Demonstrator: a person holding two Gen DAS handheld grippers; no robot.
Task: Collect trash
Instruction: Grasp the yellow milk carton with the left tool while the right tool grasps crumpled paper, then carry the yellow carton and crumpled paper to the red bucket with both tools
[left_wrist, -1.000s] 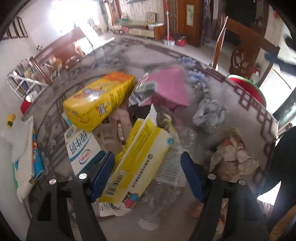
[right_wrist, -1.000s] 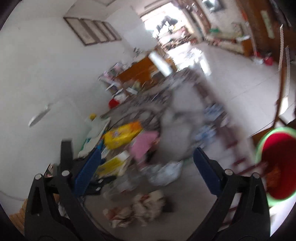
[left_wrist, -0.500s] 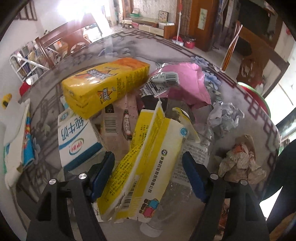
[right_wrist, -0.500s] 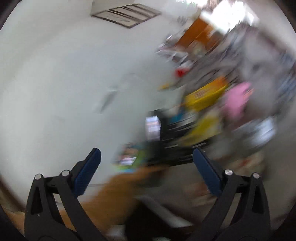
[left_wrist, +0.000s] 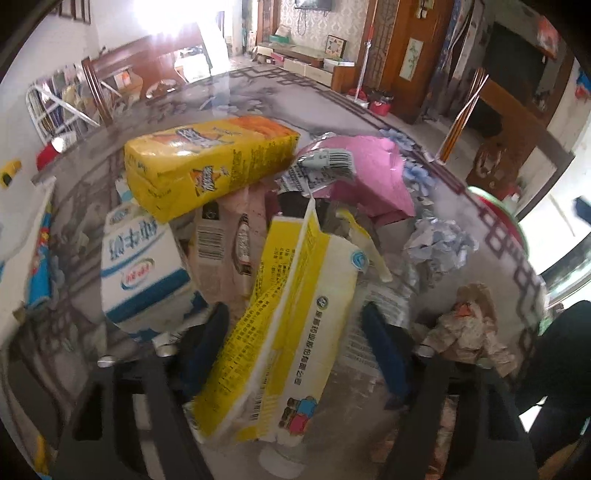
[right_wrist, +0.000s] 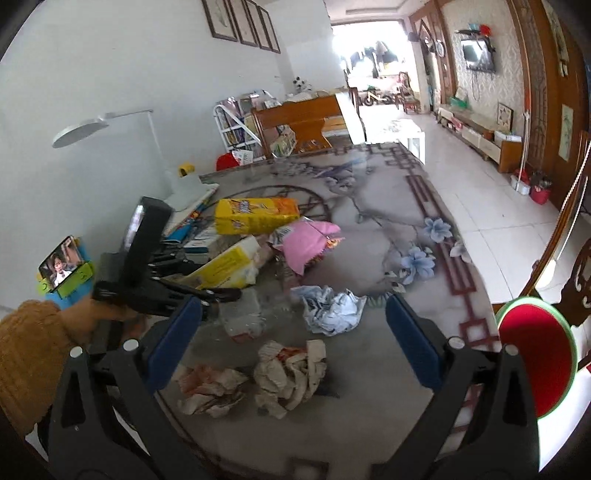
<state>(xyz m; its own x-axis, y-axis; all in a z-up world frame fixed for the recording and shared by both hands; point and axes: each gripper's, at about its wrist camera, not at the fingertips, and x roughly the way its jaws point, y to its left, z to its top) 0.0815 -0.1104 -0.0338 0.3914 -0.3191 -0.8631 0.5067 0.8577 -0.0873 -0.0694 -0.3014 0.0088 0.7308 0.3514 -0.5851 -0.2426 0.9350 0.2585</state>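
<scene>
A heap of trash lies on the glass table. Nearest my left gripper is a yellow-and-white carton, which stands between its jaws. The jaws are closing, and a gap still shows at the right finger. The right wrist view shows that gripper from the side at the carton. My right gripper hangs open and empty above crumpled blue-white paper and crumpled beige paper. Under the carton lies a clear plastic bottle.
A yellow box, a pink bag and a white-and-blue milk carton crowd behind the carton. A red bin with a green rim stands off the table's right edge. A phone on a stand and a white lamp are at the left.
The left gripper's jaws have narrowed around the yellow-and-white carton, and it has rolled a little. The right gripper swung from the wall back to face the table.
</scene>
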